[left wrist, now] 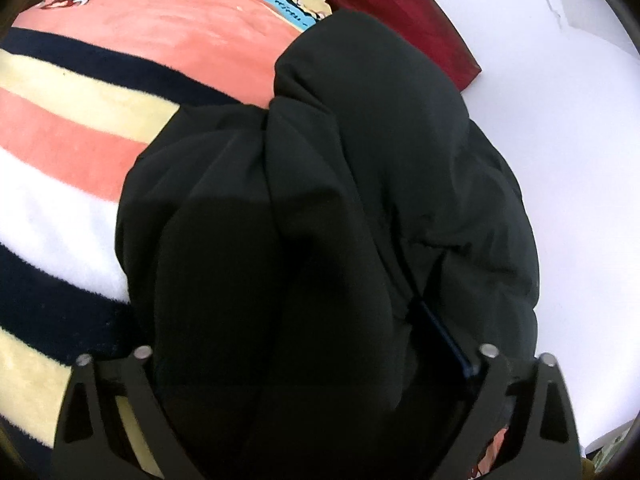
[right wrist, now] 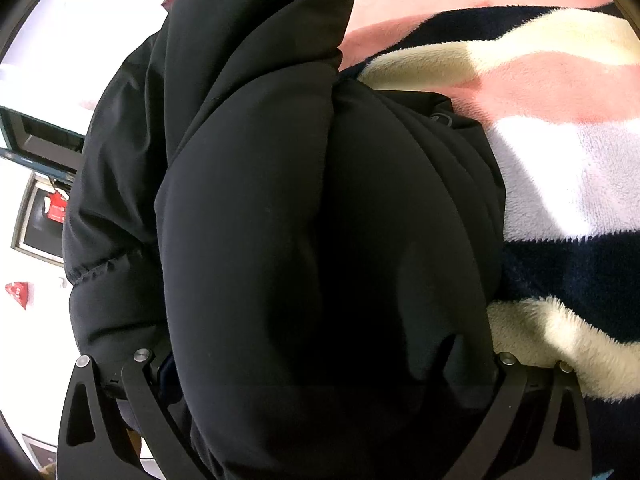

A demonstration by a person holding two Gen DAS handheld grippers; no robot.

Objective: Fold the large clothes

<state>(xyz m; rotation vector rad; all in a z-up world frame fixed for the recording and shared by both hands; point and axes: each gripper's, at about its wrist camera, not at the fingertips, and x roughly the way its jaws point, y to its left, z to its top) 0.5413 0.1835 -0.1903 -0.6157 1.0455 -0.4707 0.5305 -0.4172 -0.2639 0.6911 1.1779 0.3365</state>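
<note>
A bulky black padded jacket [left wrist: 360, 184] lies bunched on a striped fleece blanket [left wrist: 72, 152]. It also fills the right wrist view [right wrist: 280, 208]. My left gripper [left wrist: 316, 356] has its jaws wide apart with a thick fold of the jacket bulging between them; the fingertips are hidden by the cloth. My right gripper [right wrist: 320, 360] stands the same way, jaws wide, with a puffy fold of the jacket between them and the tips hidden.
The blanket [right wrist: 560, 120] has pink, cream, white and navy stripes and a cartoon cat print. A dark red cloth [left wrist: 400, 12] lies behind the jacket by a white wall [left wrist: 560, 160]. Framed pictures [right wrist: 40, 216] hang on the white wall at left.
</note>
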